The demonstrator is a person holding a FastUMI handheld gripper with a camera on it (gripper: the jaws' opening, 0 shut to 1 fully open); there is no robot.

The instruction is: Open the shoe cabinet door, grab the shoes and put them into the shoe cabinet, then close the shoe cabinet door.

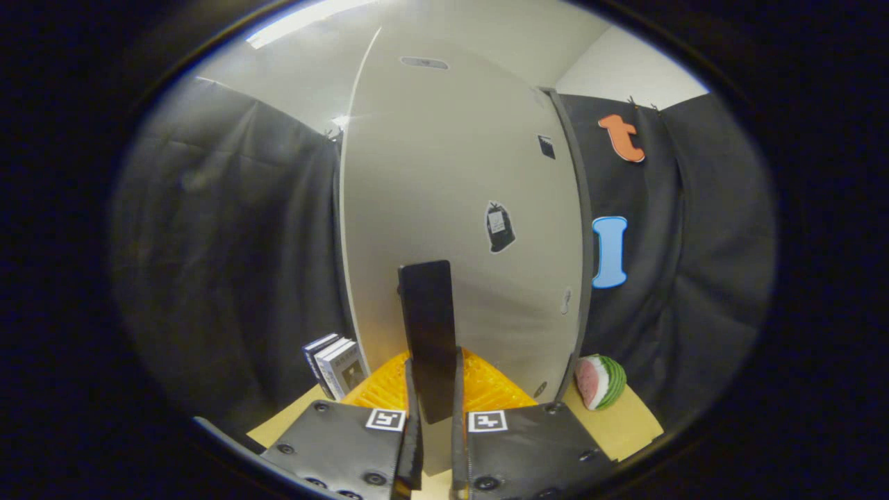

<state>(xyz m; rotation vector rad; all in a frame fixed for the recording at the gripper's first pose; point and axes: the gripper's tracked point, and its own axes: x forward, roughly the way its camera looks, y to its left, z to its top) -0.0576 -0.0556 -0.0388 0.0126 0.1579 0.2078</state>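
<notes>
The gripper [436,444] is black — flat screwed plates, each bearing a square black-and-white marker.

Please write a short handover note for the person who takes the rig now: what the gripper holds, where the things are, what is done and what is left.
Gripper: shut on the black door handle, both fingers pressing its sides.
Shoe cabinet door: pale grey, just beyond the fingers; I cannot tell whether it is closed or partly open.
At the cabinet's foot lies an orange mat on the tan table. A stack of books stands to one side, a toy watermelon slice to the other.
Done: handle grasped.
Left: depends on the door's state; no shoes seen from here, so I cannot say whether they are stored.
</notes>
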